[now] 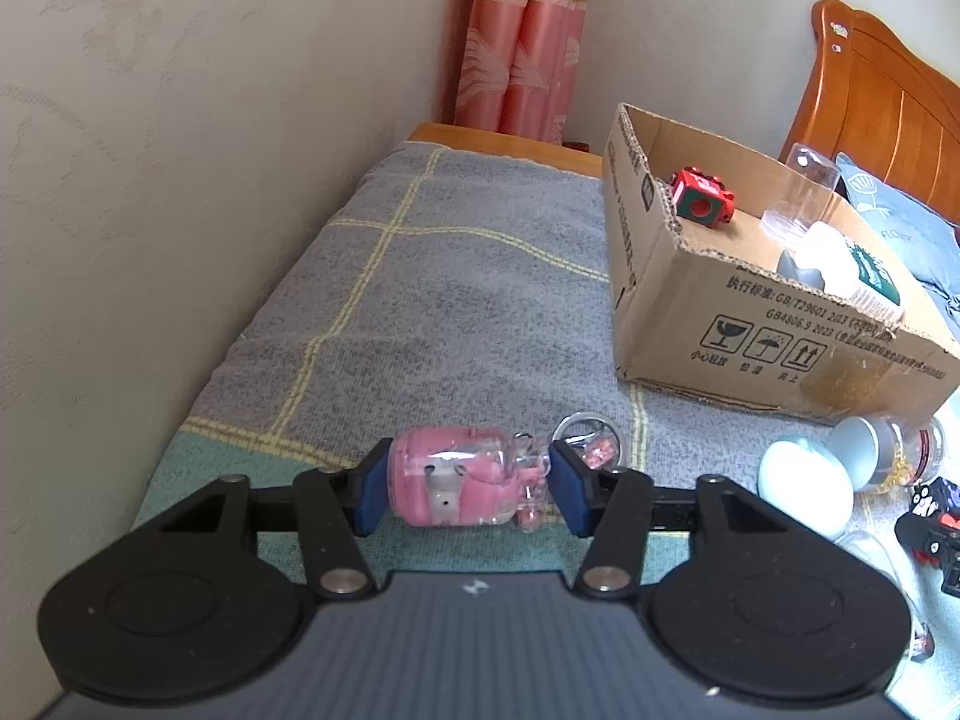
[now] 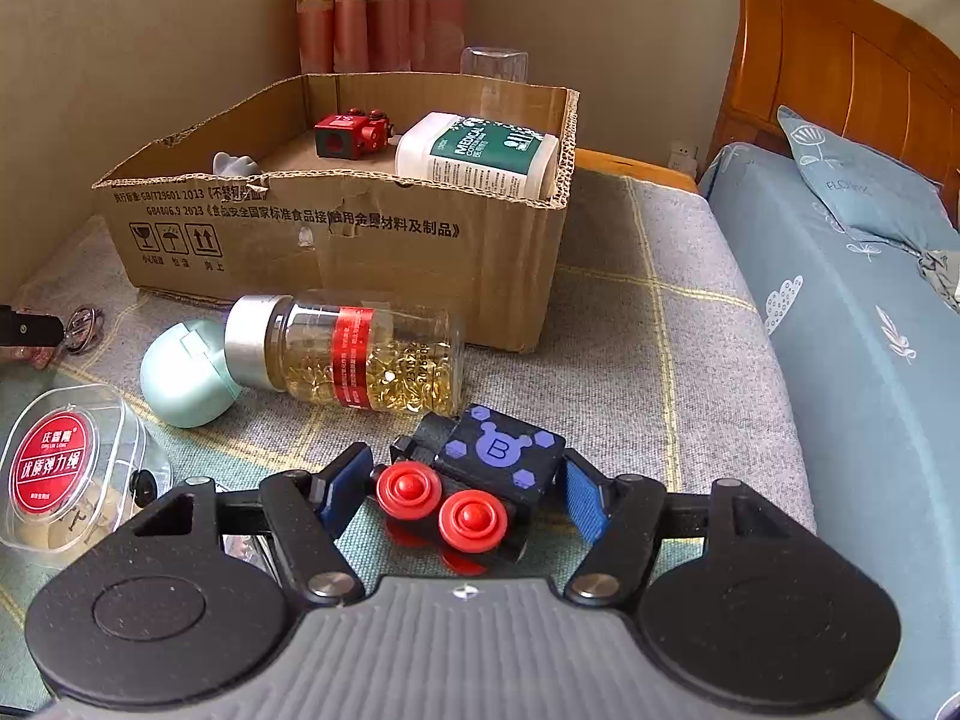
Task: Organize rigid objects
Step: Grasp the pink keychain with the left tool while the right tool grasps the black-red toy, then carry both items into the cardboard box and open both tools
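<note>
My left gripper (image 1: 468, 483) is shut on a small pink and clear keychain bottle (image 1: 462, 477), its pads pressing both ends just above the blanket; a metal ring (image 1: 579, 426) hangs at its right end. My right gripper (image 2: 459, 495) stands around a black toy robot (image 2: 474, 480) with red wheels and a purple "B" mark. Its pads sit close on both sides; contact is unclear. The cardboard box (image 2: 336, 234) stands behind, also in the left wrist view (image 1: 780, 336). It holds a red toy robot (image 2: 354, 135), a white medical bottle (image 2: 480, 153) and a clear cup (image 1: 801, 192).
On the grey checked blanket (image 1: 456, 276) lie a capsule bottle (image 2: 354, 354), a mint green case (image 2: 186, 378) and a clear round box with a red label (image 2: 60, 474). A wall runs along the left. A bed with a wooden headboard (image 2: 840, 72) lies to the right.
</note>
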### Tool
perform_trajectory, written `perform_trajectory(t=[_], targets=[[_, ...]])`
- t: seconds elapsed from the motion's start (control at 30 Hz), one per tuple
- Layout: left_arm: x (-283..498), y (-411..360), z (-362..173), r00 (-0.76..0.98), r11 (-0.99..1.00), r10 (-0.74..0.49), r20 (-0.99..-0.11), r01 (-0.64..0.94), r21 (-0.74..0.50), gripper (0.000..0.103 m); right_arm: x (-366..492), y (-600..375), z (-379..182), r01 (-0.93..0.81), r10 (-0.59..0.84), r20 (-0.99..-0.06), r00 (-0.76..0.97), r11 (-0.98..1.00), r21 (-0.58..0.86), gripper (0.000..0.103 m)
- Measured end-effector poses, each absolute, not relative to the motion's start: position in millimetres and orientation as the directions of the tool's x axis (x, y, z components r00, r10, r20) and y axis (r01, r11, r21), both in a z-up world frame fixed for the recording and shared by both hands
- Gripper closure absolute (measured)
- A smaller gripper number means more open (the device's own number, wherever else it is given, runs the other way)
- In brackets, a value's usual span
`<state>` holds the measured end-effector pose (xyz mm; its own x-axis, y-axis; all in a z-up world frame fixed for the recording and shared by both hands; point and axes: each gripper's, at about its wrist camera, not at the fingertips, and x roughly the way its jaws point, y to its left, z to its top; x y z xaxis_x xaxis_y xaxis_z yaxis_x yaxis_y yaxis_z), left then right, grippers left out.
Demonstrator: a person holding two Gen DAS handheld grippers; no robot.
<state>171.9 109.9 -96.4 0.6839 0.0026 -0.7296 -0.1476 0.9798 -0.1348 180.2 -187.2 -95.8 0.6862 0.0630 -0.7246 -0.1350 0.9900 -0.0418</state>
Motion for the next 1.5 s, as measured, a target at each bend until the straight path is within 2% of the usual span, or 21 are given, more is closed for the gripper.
perform_trajectory(t=[0.2,0.47,0.8,1.07,1.3,1.37,1.4,1.43,1.5], targets=[[167,111,-88,0.673,0.987,-0.029,-0.739,-0.098,-0.128,0.054,176,-190,-91,-0.171,0.058,-0.742,0.668,0.982,-0.078,0.032],[156,97,-51,0.681,0.996,-0.08,-0.728,0.032,-0.079,0.054,167,-199,-70,-0.293,0.106,-0.764,0.636,0.95,-0.112,0.032],[154,68,1,0.739,0.987,-0.154,-0.655,0.152,-0.06,0.054,156,-203,-35,-0.376,0.163,-0.736,0.657,0.917,-0.133,0.032],[191,44,49,0.789,0.973,-0.201,-0.581,0.229,-0.026,0.053,158,-202,-13,-0.424,0.223,-0.702,0.676,0.897,-0.122,0.032],[256,19,51,0.771,0.969,-0.185,-0.61,0.247,0.018,0.053,160,-200,3,-0.436,0.233,-0.668,0.707,0.887,-0.153,0.032],[264,19,48,0.793,0.977,-0.149,-0.59,0.21,0.034,0.041,161,-199,6,-0.436,0.234,-0.663,0.712,0.886,-0.156,0.032],[269,18,47,0.792,0.979,-0.145,-0.593,0.201,0.028,0.023,161,-199,7,-0.439,0.236,-0.661,0.713,0.885,-0.157,0.032],[270,18,46,0.79,0.98,-0.153,-0.593,0.2,0.013,0.012,162,-199,8,-0.442,0.239,-0.659,0.713,0.883,-0.158,0.032],[262,20,45,0.804,0.978,-0.175,-0.568,0.208,-0.007,0.01,164,-198,10,-0.446,0.243,-0.656,0.714,0.881,-0.159,0.032]])
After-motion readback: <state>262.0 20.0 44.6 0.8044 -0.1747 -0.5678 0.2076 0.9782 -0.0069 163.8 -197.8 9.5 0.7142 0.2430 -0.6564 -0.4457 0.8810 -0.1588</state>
